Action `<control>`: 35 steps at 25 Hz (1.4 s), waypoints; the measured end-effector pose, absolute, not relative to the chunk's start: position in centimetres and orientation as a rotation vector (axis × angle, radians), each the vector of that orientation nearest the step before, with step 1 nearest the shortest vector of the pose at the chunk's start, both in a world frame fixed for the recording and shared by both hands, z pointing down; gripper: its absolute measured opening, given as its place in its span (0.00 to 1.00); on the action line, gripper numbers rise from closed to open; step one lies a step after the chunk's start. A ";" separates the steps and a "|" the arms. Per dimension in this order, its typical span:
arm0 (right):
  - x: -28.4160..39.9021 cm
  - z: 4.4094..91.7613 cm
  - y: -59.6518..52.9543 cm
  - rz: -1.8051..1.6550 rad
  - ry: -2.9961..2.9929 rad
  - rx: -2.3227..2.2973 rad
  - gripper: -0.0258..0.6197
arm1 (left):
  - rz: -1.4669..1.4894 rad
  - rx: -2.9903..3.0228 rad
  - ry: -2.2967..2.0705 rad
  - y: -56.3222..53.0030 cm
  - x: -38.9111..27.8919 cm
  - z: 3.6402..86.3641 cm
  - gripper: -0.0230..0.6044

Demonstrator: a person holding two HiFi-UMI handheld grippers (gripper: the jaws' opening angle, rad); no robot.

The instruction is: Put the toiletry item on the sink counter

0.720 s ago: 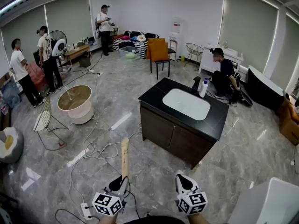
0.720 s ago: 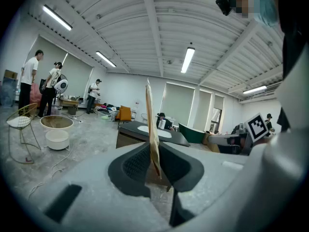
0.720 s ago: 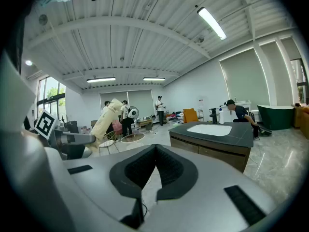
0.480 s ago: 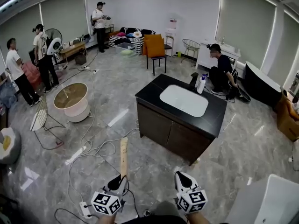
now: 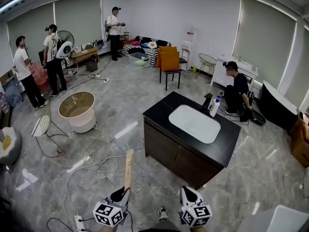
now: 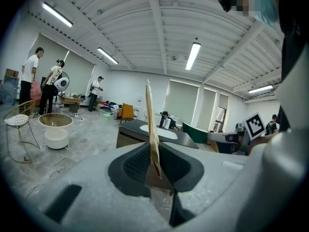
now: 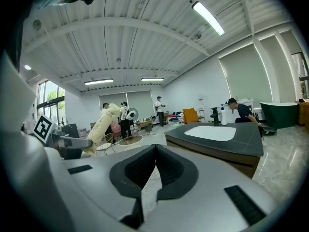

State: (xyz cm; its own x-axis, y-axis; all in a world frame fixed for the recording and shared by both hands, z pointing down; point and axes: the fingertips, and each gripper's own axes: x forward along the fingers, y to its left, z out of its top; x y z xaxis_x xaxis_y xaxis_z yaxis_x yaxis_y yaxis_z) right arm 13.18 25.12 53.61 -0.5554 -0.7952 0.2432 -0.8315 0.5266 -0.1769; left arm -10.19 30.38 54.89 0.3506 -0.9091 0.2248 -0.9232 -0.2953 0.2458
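A long flat tan toiletry item sticks up and forward from my left gripper, which is shut on its lower end. In the left gripper view the item stands on edge, pinched between the dark pads. My right gripper is beside it at the bottom of the head view, shut with nothing in it. The black sink counter with a white basin stands ahead and slightly right, some way off. The right gripper view also shows the counter and the tan item.
A white bottle and a black faucet stand at the counter's far edge. A person crouches behind it. Cables trail over the floor ahead left, near a round beige tub and a wire chair.
Both grippers sit a little lower in the head view and the room has shifted slightly. A shoe now shows between the grippers. The left gripper still holds the tan item.
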 end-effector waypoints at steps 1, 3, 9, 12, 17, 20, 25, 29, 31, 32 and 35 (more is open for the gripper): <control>13.6 53.6 23.8 0.408 -2.628 1.402 0.04 | 0.055 2.285 -1.625 29.2 -9.8 54.9 0.12; 14.4 53.7 21.2 0.404 -2.628 1.393 0.04 | 0.047 2.279 -1.634 26.7 -8.9 54.8 0.12; 17.8 54.2 13.6 0.420 -2.621 1.383 0.04 | 0.036 2.269 -1.640 19.2 -5.2 54.8 0.12; 18.9 54.1 10.4 0.413 -2.637 1.365 0.04 | 0.029 2.272 -1.656 15.7 -3.9 54.7 0.12; 19.8 53.8 6.6 0.387 -2.659 1.327 0.04 | 0.030 2.257 -1.684 12.4 -2.7 54.7 0.12; 19.8 53.4 5.0 0.383 -2.676 1.331 0.04 | 0.043 2.252 -1.686 11.2 -2.6 54.8 0.12; 19.7 54.1 2.5 0.399 -2.662 1.340 0.04 | 0.034 2.250 -1.675 8.5 -2.7 55.5 0.12; 18.7 54.1 0.3 0.397 -2.649 1.358 0.04 | 0.032 2.262 -1.649 5.4 -3.8 55.6 0.12; 18.1 54.0 -1.2 0.395 -2.638 1.377 0.04 | 0.030 2.277 -1.627 3.4 -4.2 55.5 0.12; 17.8 54.1 -2.0 0.396 -2.631 1.386 0.04 | 0.028 2.285 -1.616 2.3 -4.5 55.5 0.12; 16.5 54.7 -4.7 0.406 -2.604 1.410 0.04 | 0.033 2.298 -1.585 -0.7 -5.7 55.8 0.12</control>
